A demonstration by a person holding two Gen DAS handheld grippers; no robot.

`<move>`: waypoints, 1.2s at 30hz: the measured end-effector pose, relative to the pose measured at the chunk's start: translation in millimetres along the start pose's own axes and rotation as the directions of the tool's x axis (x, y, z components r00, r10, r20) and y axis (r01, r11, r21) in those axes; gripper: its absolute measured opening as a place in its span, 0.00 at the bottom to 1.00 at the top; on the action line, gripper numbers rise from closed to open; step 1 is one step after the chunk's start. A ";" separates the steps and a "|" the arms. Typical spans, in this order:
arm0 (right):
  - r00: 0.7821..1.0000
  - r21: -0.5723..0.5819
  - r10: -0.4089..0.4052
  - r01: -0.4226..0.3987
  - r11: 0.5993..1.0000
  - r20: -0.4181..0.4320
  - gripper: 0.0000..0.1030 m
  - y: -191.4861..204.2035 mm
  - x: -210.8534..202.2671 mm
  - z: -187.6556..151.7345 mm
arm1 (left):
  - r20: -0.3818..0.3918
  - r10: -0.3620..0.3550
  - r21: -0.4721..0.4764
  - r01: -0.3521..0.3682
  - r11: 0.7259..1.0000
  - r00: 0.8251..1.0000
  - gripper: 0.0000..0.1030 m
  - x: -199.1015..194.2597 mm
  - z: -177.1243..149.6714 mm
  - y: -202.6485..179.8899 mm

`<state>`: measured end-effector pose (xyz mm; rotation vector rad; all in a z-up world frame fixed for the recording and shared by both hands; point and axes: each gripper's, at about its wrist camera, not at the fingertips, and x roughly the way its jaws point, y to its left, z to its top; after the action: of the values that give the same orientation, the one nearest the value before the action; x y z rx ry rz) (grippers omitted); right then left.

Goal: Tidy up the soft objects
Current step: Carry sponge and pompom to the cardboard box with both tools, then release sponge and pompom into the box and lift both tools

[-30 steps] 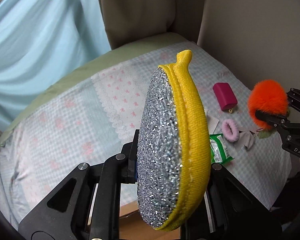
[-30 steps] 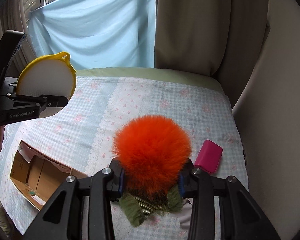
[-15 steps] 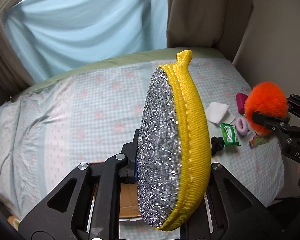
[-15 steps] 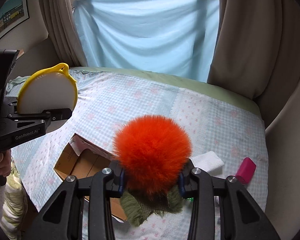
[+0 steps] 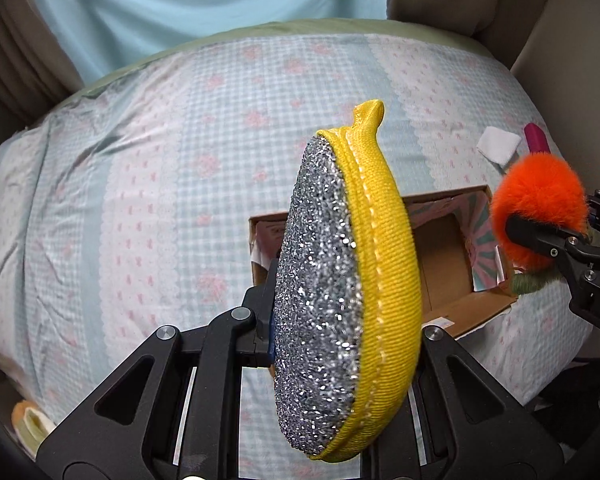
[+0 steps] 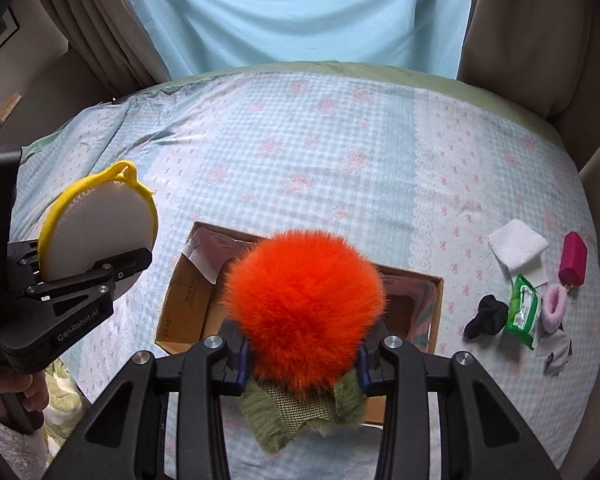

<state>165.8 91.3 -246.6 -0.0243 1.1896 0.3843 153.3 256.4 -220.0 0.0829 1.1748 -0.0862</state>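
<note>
My left gripper [image 5: 346,344] is clamped on a scrubbing pad [image 5: 348,280], which stands on edge between my fingers: glittery silver face to the left, yellow cloth rim and loop at the top. From my right wrist view the same pad [image 6: 100,228] shows its plain white side, pinched in the left gripper [image 6: 112,268], with a hand [image 6: 28,396] wrapped around the handle below.

My right gripper [image 6: 302,354] is closed on a fluffy orange pompom [image 6: 304,308], gripped near its base, where a green furry collar [image 6: 296,412] hangs down under my fingers. In the left wrist view that pompom [image 5: 540,216] sits at the right edge, squeezed in the right gripper [image 5: 540,236].

Both held things hang above an open cardboard box [image 6: 184,300] lying on the bed; the pompom covers its middle. The box [image 5: 460,304] rests on a blue checked bedsheet [image 6: 320,152] with pink bows.

Off to the right on the sheet lie a white folded cloth [image 6: 518,246], a magenta pouch [image 6: 574,258], a green wipes packet [image 6: 522,316], a pink hair scrunchie [image 6: 554,308] touching the packet, a black scrunchie [image 6: 486,316], and a grey scrap [image 6: 556,350]. A pale blue curtain [image 6: 300,12] hangs behind the bed.
</note>
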 end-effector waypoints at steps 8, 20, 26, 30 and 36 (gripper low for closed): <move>0.991 0.151 -0.020 0.039 0.988 -0.130 0.35 -13.7 71.1 -12.5 | -0.135 -0.048 0.060 0.057 0.997 0.990 0.13 85.3 -9.0 9.4; 0.968 0.119 -0.042 0.073 0.990 -0.246 0.49 -40.8 128.4 -36.1 | -0.312 -0.096 0.100 0.133 0.986 0.945 0.39 175.8 -15.7 -27.5; 0.963 -0.003 -0.038 0.038 0.999 -0.267 1.00 -39.2 136.2 -57.5 | -0.321 -0.135 0.071 0.166 0.984 0.937 1.00 180.1 -3.6 -30.8; 0.964 -0.033 -0.044 0.037 0.999 -0.262 1.00 -39.6 132.6 -68.9 | -0.336 -0.155 0.059 0.185 0.981 0.929 1.00 181.6 -4.2 -31.7; 0.973 -0.024 -0.044 0.040 0.999 -0.225 1.00 -43.1 115.6 -71.8 | -0.324 -0.147 0.073 0.179 0.981 0.935 1.00 170.9 -8.9 -38.8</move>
<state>150.8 67.5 -386.6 -0.1124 1.4078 0.3625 206.3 214.7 -382.0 0.0906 1.4996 -0.2885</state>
